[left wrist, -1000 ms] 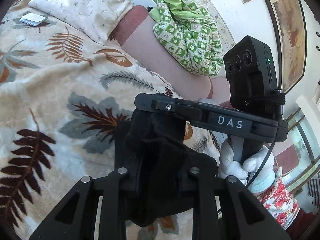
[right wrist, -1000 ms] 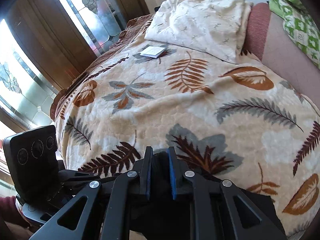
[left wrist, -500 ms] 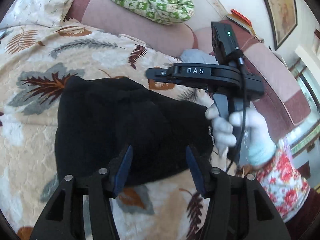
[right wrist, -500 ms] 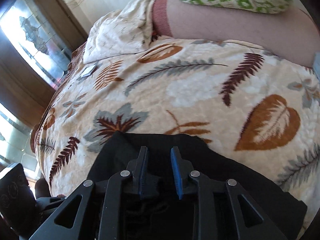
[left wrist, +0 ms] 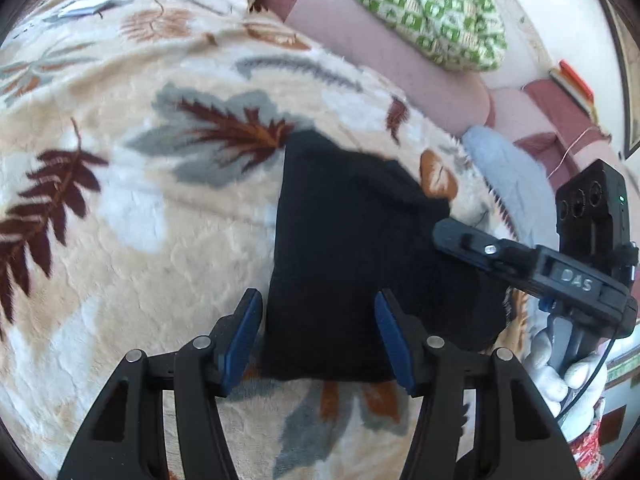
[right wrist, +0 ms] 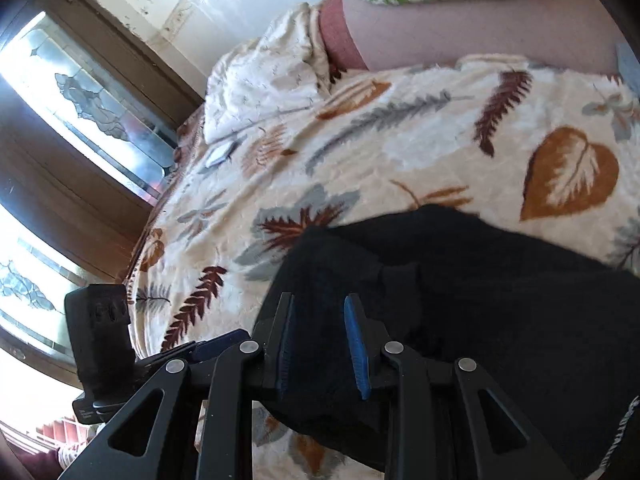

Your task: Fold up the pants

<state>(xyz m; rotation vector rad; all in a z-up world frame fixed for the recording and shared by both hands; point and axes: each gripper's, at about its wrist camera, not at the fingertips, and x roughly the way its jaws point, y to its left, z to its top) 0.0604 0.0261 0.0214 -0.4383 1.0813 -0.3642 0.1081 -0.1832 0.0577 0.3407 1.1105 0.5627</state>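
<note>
Left tongs (left wrist: 318,336) spread wide and gripping nothing, blue pads either side of the folded black pants (left wrist: 352,256) at lower centre, right tongs (right wrist: 318,344) partly parted over the same dark cloth with nothing pinched, leaf-print blanket (left wrist: 140,240) beneath, green checked bundle (left wrist: 432,8) upper right.

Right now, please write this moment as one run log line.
step: fold pants | left gripper: open, over pants | right gripper: open, no grip on pants | pants: folded, lying on blanket
</note>
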